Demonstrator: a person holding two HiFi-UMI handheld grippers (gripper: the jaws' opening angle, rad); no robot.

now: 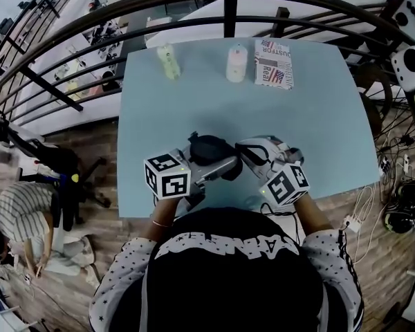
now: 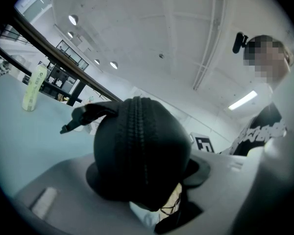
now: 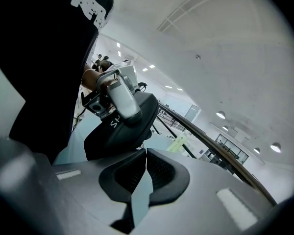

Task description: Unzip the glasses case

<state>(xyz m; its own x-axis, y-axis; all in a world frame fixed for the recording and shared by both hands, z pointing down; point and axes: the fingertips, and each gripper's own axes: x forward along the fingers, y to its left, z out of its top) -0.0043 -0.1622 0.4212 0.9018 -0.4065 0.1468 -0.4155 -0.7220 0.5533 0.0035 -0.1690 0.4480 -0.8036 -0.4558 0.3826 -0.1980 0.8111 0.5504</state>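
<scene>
we see the glasses case [image 2: 142, 146], black and rounded, clamped between the jaws of the left gripper [image 2: 147, 177], which press on its two sides; its zipper [image 2: 136, 131] runs up the middle of the end facing that gripper's camera, and the zip pull [image 2: 83, 114] sticks out free to the left, touched by nothing; from the head view we find the case held just above the near part of the light blue table [image 1: 318, 116], close in front of the person and between the two marker cubes; the right gripper [image 3: 146, 153] has its jaws drawn together, the tips touching with only a thin wedge of table colour showing lower down, and we make out nothing held between them; in the right gripper view the case sits just beyond those closed tips, near but not in them, with a pale finger [image 3: 122, 99] of the left gripper lying across its side; at the far edge of the table, well apart from the case, stand a pale green bottle [image 1: 169, 61], a whitish bottle [image 1: 236, 63] and, just beside that one, a box [image 1: 273, 63] printed with a flag pattern; a dark curved railing [image 1: 194, 5] runs behind the table.
</scene>
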